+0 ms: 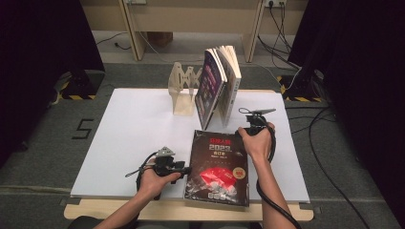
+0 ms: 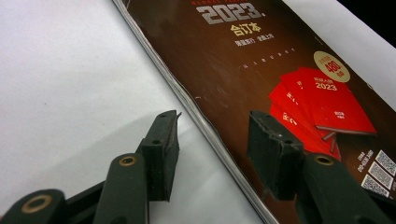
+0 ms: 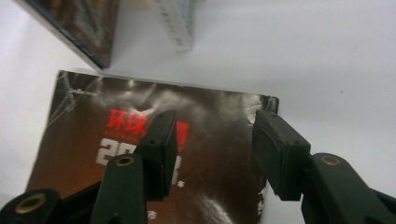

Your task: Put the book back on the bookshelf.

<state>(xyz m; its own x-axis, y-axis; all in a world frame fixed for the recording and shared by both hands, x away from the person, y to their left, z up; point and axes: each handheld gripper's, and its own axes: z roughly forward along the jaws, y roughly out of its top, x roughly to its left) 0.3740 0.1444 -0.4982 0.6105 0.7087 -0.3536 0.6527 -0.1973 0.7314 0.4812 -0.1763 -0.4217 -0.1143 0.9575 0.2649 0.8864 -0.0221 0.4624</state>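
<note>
Left tongs [image 2: 212,140], right tongs [image 3: 212,144] agape, gripping nothing, straddling book [image 1: 217,167] edges; white tabletop [image 1: 133,138], grey carpet [image 1: 43,143].

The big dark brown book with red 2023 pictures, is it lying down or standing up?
Lying down. The big dark brown book rests flat, cover up, on the white table.

Dark book [image 1: 218,167] lies flat, cover up (red "2023" title), near table's front edge.
</note>
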